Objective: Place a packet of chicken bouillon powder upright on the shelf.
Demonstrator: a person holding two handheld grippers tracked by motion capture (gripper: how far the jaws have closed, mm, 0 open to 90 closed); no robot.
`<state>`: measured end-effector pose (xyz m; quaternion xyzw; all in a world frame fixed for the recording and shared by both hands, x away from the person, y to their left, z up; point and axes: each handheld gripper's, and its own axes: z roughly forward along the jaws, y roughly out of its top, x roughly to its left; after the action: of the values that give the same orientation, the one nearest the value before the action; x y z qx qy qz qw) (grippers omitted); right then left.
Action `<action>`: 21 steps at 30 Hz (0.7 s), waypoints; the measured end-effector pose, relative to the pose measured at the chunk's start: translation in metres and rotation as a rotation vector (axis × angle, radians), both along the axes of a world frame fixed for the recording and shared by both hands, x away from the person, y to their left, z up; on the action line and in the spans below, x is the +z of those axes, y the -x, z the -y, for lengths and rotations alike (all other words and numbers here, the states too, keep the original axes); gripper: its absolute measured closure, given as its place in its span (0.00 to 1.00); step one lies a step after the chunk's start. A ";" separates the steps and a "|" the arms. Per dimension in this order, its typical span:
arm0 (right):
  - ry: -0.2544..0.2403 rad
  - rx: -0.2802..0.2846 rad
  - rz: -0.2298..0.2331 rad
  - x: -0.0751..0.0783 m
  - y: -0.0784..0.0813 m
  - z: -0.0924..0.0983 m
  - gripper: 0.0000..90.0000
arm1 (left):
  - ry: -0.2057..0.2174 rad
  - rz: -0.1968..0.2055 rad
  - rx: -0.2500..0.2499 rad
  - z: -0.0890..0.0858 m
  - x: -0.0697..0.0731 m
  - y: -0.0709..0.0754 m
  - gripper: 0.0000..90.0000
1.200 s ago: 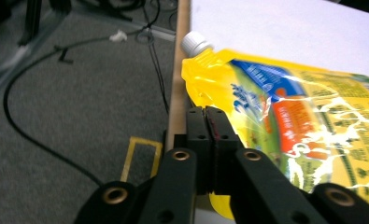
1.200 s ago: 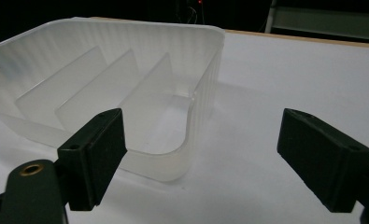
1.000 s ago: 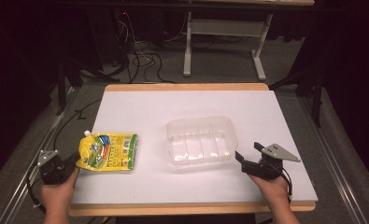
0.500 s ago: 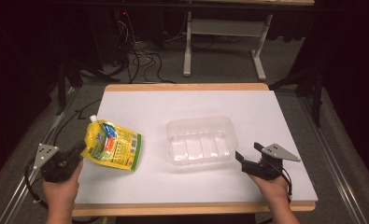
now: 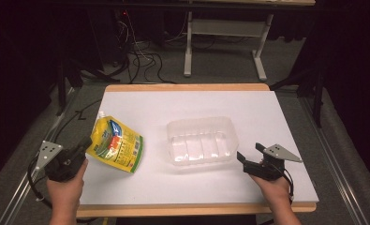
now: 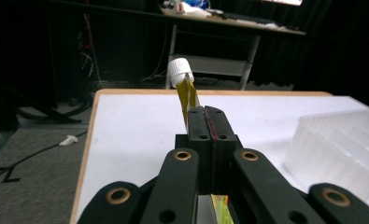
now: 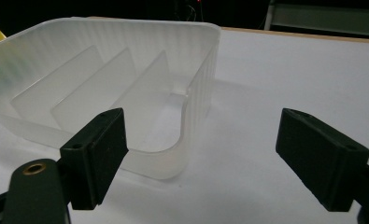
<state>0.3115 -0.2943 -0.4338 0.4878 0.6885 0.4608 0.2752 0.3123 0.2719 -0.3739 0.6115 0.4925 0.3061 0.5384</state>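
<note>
White table (image 5: 285, 112) | left gripper (image 5: 82, 147) fingers clamp yellow pouch (image 5: 114, 145), label unreadable | right gripper (image 5: 249, 154) fingers wide

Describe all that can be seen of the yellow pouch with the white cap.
The yellow, soft plastic pouch carries green, red and blue print and a white screw cap on its far corner. It is tilted above the white table, its near edge clamped in the shut left gripper. Whether its lower corner touches the table is unclear.

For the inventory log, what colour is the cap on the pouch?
White; the cap shows best in the left gripper view.
</note>
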 end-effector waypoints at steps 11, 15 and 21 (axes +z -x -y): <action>-0.005 -0.004 0.002 0.000 0.000 0.001 0.19 | -0.027 0.052 -0.088 0.034 0.015 0.004 1.00; -0.006 -0.004 -0.003 0.000 0.000 0.001 0.19 | -0.039 0.068 -0.152 0.057 0.019 0.007 1.00; -0.007 -0.001 -0.002 0.000 0.000 0.001 0.20 | -0.059 0.082 -0.210 0.081 0.019 0.010 1.00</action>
<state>0.3111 -0.2951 -0.4340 0.4894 0.6869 0.4628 0.2729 0.3025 0.1913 -0.3548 0.6623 0.3942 0.2868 0.5690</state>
